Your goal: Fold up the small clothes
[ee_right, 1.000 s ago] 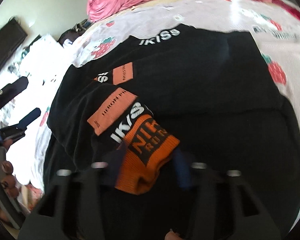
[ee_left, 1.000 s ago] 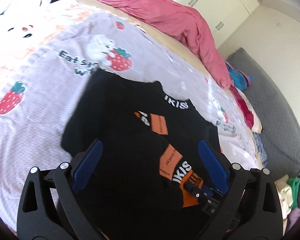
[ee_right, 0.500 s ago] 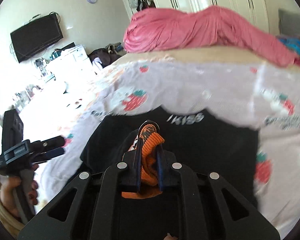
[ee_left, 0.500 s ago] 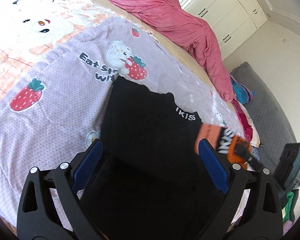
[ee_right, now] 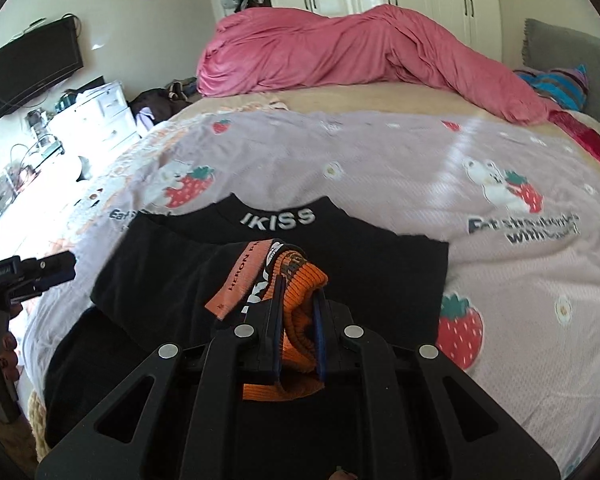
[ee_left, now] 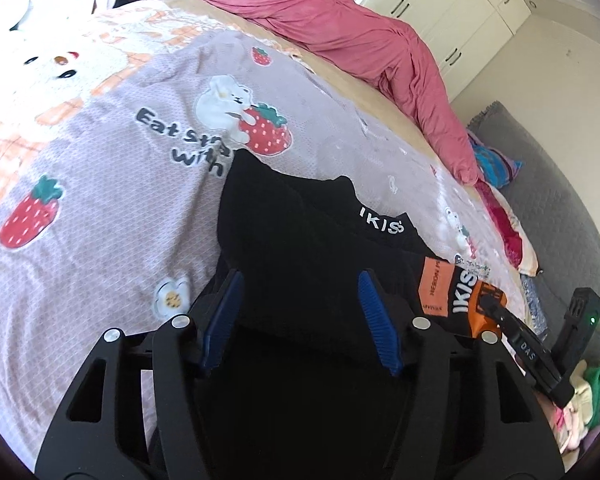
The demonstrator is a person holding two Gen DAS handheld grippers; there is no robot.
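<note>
I am holding the orange cuff (ee_right: 300,280) of the black sweater (ee_right: 380,264) pinched tight in my right gripper (ee_right: 298,300), low in the centre of the right wrist frame, with the sleeve's orange label just left of the fingers. The sweater is lying on the strawberry-print blanket (ee_right: 500,168), its IKISS collar pointing toward the top of the frame. In the left wrist frame my left gripper (ee_left: 300,300) is hovering over the sweater's body at lower centre; its 2 blue pads (ee_left: 374,312) have just been closing, black fabric is lying between them, and I am seeing no pressing contact. The right gripper (ee_left: 496,308) with the cuff (ee_left: 486,302) is showing at the right edge. Open blanket is spreading to the left and above the sweater (ee_left: 292,240); a pink duvet (ee_left: 340,16) is piled along the top.
</note>
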